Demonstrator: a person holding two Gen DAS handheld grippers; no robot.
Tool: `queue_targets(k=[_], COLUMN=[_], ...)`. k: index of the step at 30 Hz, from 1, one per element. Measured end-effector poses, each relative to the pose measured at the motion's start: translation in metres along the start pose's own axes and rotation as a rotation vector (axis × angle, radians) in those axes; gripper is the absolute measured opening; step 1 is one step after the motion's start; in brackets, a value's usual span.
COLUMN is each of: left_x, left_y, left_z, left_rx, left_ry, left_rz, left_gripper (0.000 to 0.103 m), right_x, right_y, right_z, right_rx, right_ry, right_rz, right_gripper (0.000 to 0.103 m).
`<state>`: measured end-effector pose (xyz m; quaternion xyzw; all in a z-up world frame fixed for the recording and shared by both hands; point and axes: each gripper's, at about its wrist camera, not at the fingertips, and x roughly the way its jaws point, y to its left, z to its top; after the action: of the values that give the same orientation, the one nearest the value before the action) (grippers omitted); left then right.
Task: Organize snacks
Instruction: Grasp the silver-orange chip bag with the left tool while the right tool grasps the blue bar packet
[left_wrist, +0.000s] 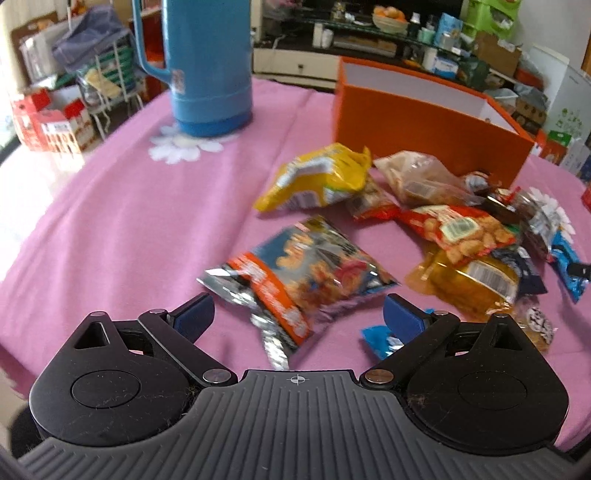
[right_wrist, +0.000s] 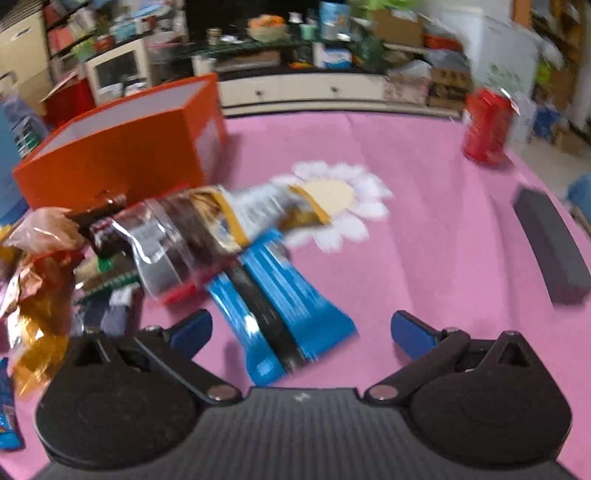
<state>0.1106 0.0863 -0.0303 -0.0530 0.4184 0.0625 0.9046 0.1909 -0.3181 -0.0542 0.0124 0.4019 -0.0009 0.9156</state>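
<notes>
Snack packets (left_wrist: 424, 229) heaped mid-counter (left_wrist: 110, 221) in front of the box (left_wrist: 424, 122), flask (left_wrist: 207, 66) behind-left of them, can (right_wrist: 487, 125) near the far right edge

- On my left, bare pink tablecloth (left_wrist: 110, 221) lies open up to the tall blue plastic jug (left_wrist: 207, 66).
- Ahead, loose crinkly snack packets (left_wrist: 424, 221) crowd the open-topped orange cardboard box's (left_wrist: 417, 122) front wall.
- On my right, a red can (right_wrist: 485, 125) and dark grey block (right_wrist: 550, 247) edge open cloth.

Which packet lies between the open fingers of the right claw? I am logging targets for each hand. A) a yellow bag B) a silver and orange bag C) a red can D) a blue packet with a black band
D: in the right wrist view the blue packet lies flat on the pink tablecloth, directly ahead between the open right claw fingers.
</notes>
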Motion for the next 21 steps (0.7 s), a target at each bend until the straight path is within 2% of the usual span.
queue_targets(k=[2,5,8,11,13,17,19,21], left_x=[-0.004,-0.002,0.008,0.027,0.04,0.068,0.076,0.08], left_y=[0.005,0.013,0.019,0.018,0.015,0.009,0.004,0.002], left_z=[0.003,0.009,0.016,0.031,0.04,0.049,0.046,0.04], left_rx=[0.039,0.139,0.336,0.563,0.644,0.702,0.711,0.704], left_ry=[-0.031,-0.07,-0.092,-0.021,0.032,0.158,0.179,0.178], left_rz=[0.025,0.025,-0.081,-0.235,-0.288,-0.394,-0.385,-0.368], left_gripper=[0.085,0.086,0.086,0.086,0.085,0.081,0.079,0.07], right_x=[0.016,0.032,0.03,0.031,0.032,0.035,0.035,0.037], right_y=[0.006,0.003,0.004,0.001,0.001,0.004,0.007,0.009], right_z=[0.007,0.009,-0.002,-0.003,-0.003,-0.001,0.001,0.003], right_rx=[-0.043,-0.028,-0.064,-0.055,-0.047,-0.069,-0.083,-0.093], right_ry=[-0.005,0.006,-0.026,-0.031,-0.034,-0.045,-0.049,-0.058], right_rz=[-0.005,0.034,0.037,0.042,0.034,0.05,0.063,0.073], right_gripper=[0.102,0.102,0.102,0.102,0.102,0.102,0.102,0.102])
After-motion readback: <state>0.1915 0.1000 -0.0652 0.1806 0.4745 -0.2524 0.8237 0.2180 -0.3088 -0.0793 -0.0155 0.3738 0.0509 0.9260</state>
